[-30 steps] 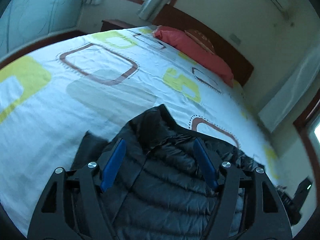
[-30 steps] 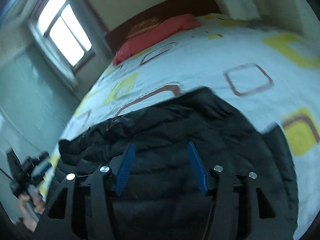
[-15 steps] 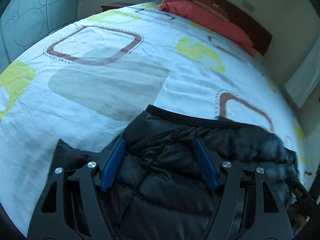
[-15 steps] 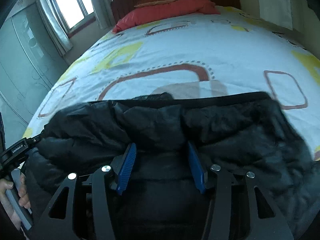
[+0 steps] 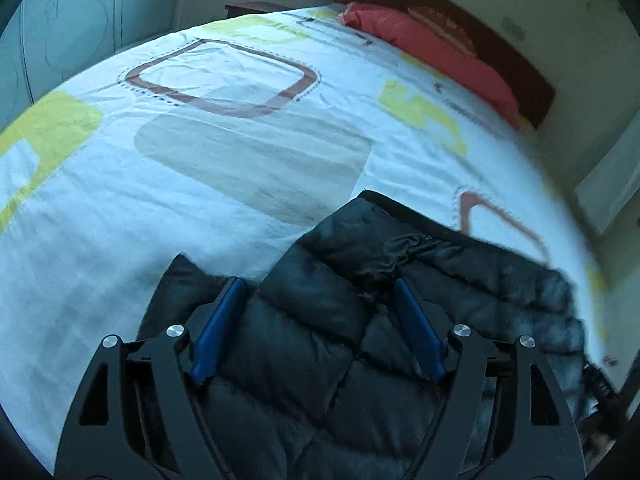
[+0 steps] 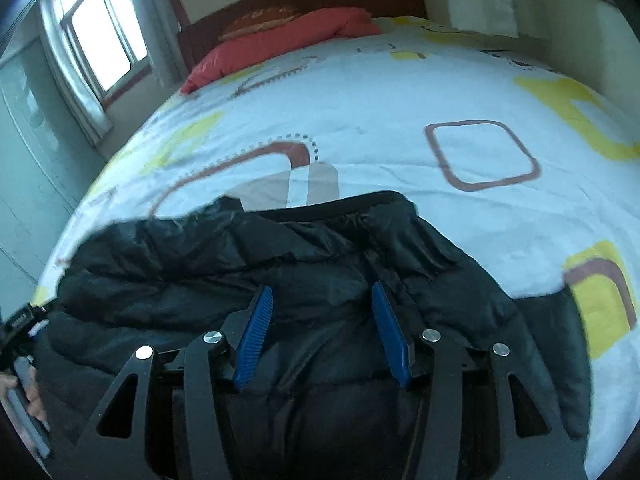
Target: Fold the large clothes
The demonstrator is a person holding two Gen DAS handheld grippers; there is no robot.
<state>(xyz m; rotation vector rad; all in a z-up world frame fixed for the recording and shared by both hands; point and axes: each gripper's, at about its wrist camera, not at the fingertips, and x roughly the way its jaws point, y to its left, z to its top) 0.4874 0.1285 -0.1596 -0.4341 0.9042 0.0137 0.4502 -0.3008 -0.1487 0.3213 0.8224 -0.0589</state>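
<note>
Black quilted jacket [image 5: 320, 344] lies bunched on the patterned bed sheet [image 5: 200, 168]. Left gripper [image 5: 320, 292] is opening, jacket between its pads, grip unclear. Right gripper [image 6: 322, 300] stands half open over the jacket; hold unclear.

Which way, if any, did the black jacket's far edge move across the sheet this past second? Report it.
Yes. The black jacket sank: its far edge came back toward the camera, uncovering the grey patch on the sheet.
</note>
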